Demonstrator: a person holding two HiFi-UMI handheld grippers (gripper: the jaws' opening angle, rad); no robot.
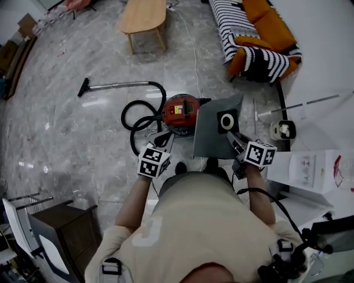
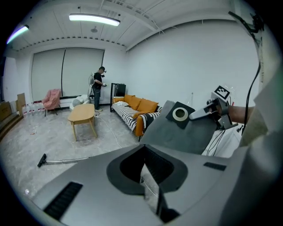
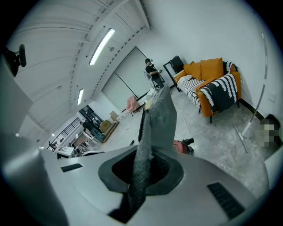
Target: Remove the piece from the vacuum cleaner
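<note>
The red vacuum cleaner (image 1: 180,112) lies on the marble floor with its black hose (image 1: 141,119) coiled to the left. A grey dust bag (image 1: 210,135) with a black collar and white ring (image 1: 227,121) hangs in the air to the right of the vacuum. My right gripper (image 1: 231,138) is shut on the bag's edge; in the right gripper view the grey fabric (image 3: 157,123) rises edge-on out of the jaws (image 3: 140,181). My left gripper (image 1: 165,139) hovers near the vacuum, shut with nothing in it (image 2: 150,190). The left gripper view shows the bag (image 2: 181,132) ahead.
A metal wand with floor nozzle (image 1: 113,85) lies to the left. At the far side stand a wooden coffee table (image 1: 142,16) and a striped sofa with orange cushions (image 1: 254,33). A white box (image 1: 307,171) sits at right, a dark cabinet (image 1: 61,229) at lower left. A person (image 2: 97,90) stands far off.
</note>
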